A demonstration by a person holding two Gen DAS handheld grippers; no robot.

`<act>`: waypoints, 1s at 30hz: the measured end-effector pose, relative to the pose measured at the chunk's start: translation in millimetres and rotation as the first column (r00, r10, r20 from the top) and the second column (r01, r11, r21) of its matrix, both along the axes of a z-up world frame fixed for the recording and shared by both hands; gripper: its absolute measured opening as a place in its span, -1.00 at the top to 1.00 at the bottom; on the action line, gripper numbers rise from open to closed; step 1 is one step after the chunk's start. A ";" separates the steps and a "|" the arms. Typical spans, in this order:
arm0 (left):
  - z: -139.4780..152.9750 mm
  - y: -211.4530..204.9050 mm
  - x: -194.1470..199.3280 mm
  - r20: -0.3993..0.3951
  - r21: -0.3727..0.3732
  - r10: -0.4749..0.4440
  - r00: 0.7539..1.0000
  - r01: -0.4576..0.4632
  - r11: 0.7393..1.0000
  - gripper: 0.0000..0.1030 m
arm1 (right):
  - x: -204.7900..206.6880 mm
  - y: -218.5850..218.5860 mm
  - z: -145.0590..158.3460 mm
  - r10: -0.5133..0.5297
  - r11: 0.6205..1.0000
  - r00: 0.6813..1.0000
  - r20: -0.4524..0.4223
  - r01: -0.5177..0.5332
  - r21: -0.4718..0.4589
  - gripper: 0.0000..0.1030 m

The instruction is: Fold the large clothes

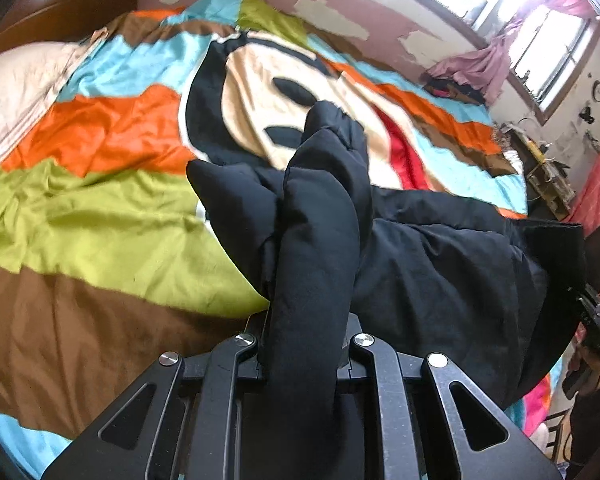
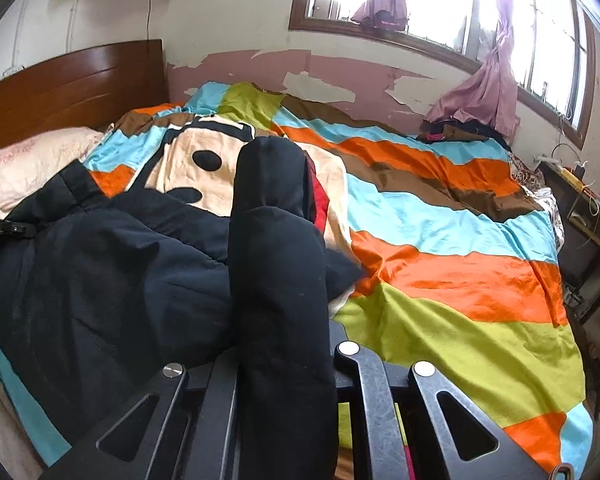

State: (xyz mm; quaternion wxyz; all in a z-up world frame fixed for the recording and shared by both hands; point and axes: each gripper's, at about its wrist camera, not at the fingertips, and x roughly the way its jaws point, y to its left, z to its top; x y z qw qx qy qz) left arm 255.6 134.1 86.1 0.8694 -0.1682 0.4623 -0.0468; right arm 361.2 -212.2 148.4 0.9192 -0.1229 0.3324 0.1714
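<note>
Black jacket (image 1: 440,264) lengthwise between claws

1. The black padded jacket (image 2: 100,280) lies on the striped, cartoon-print bedspread (image 2: 440,280), at its near edge.
2. The pale pink pillow (image 2: 40,160) lies at the bed's head, before the brown wooden headboard (image 2: 72,80).
3. The wooden-framed window (image 2: 440,8) is in the wall beyond the bed.
4. A wooden shelf unit (image 2: 588,216) stands past the bed's foot.
</note>
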 end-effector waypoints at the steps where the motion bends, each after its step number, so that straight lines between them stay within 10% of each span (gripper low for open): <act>1: -4.8 2.4 0.4 -0.007 -0.004 0.007 1.000 -0.007 1.000 0.74 | 0.6 2.1 -3.4 0.005 1.000 1.000 0.006 -0.005 -0.008 0.82; 11: -28.7 16.4 8.3 -0.068 0.047 0.044 0.997 -0.041 0.998 0.33 | 34.0 -0.4 -42.5 -0.043 0.998 0.994 -0.098 0.047 0.035 0.65; 16: -32.3 22.0 -0.7 -0.068 0.070 0.129 0.989 -0.124 0.990 -0.20 | 30.7 -10.2 -49.6 -0.098 0.994 0.990 -0.105 0.103 0.046 -0.56; 30: 12.2 -21.4 -55.3 0.155 0.154 0.191 0.969 -0.214 0.964 -0.49 | -27.1 -13.7 -34.6 -0.104 0.982 0.994 -0.025 0.106 0.154 -0.92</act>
